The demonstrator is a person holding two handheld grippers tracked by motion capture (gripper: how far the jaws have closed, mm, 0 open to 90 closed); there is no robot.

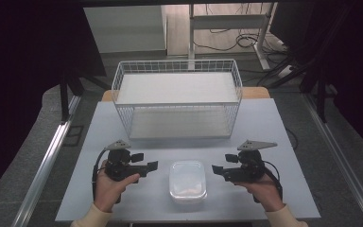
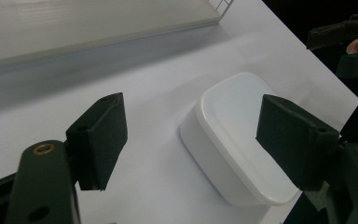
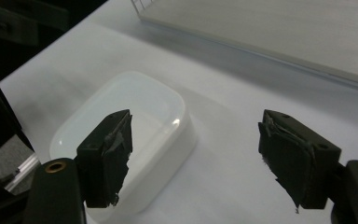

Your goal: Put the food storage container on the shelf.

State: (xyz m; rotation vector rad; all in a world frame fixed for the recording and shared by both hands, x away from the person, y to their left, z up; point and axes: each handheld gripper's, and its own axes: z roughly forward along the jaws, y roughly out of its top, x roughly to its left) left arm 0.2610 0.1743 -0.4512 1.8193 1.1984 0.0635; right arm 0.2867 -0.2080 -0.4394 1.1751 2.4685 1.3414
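White table: lidded container, wire basket.

Right claw wide open above white table, lidded white container beside its left jaw.

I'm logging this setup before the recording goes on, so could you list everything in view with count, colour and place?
table: one, pale grey-white top, centre of the high view.
wire basket: one, white, two-tiered, at the table's far side.
plastic container: one, translucent white, lidded, near edge, between the grippers.
desk frame: one, pale, on the floor beyond the table, cables around it.
left hand-held gripper: one, black, left of the container, jaws open.
right hand-held gripper: one, black, right of the container, jaws open.
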